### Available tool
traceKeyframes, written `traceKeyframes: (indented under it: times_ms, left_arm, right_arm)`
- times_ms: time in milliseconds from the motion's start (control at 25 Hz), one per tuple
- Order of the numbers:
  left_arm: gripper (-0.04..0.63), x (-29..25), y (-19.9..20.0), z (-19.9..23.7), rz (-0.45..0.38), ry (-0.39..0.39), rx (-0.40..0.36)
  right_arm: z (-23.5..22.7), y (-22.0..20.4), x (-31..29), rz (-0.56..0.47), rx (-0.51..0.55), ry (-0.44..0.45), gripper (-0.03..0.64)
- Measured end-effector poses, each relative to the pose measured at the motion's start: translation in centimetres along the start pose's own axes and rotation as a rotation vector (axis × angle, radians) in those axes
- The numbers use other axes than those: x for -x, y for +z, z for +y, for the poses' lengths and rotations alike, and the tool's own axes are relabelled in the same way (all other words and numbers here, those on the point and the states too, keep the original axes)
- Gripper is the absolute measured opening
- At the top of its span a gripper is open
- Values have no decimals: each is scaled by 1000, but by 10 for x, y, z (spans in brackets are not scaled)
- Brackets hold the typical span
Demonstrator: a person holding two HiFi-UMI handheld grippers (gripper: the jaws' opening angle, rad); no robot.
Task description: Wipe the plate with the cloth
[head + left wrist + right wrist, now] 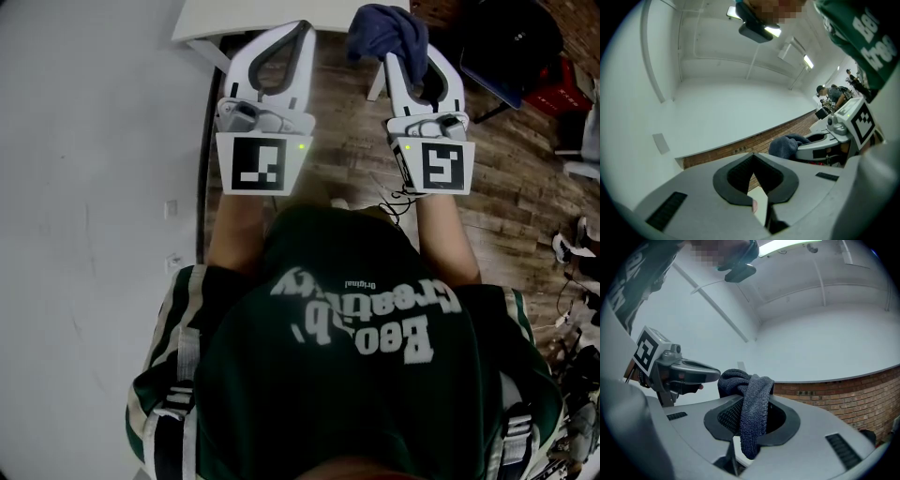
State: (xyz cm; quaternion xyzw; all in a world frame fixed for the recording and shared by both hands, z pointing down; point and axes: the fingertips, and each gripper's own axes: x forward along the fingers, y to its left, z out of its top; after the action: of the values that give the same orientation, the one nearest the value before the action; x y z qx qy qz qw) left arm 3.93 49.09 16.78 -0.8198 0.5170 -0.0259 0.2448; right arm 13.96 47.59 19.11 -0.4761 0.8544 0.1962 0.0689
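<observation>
The dark blue cloth (pixel 386 31) hangs bunched from the tips of my right gripper (pixel 405 54), whose jaws are shut on it. In the right gripper view the cloth (pixel 751 414) drapes down over the jaw opening of the right gripper (pixel 748 399). My left gripper (pixel 302 28) is held up beside it, jaws closed tip to tip with nothing between them (pixel 753 156). From the left gripper view the cloth (pixel 786 145) shows to the right. No plate shows in any view.
Both grippers are raised close to the person's chest, over a wooden floor (pixel 352 122). A white table edge (pixel 211 26) lies ahead at the top. A pale wall (pixel 84 187) runs along the left. A dark bag (pixel 511 37) and a red item (pixel 561 92) sit at the right.
</observation>
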Motion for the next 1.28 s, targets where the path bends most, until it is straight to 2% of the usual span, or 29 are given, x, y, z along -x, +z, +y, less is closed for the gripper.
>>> traceKeyframes:
  times_ms: [160,320,440,560,1000,1160,1280]
  left_arm:
    - [-2,-6,-6,10,-1,3,-15]
    - [-2,-19,-26,30,14,11,12]
    - [-2,-29,-34,39,3,-1,-14]
    - [-2,-41,-45,51,-5,-6,-9]
    - [-2,-106,-90,124,-23,-49,-15]
    - [-2,-141,-112,151,-27,-66,17]
    - [-2,-166,-125,169,-28,-90,5]
  right_arm:
    - [1,-6,-12,-1,-3,6,64]
    - [1,-19,-37,14,0,8,64]
    - [-1,-26,-49,23,10,3,64]
    - [-4,-34,-66,32,16,-3,64]
    - [-11,-66,-168,48,20,-36,64]
    - [-23,-80,-207,53,24,-63,64]
    - [-31,-87,-234,49,14,-74,64]
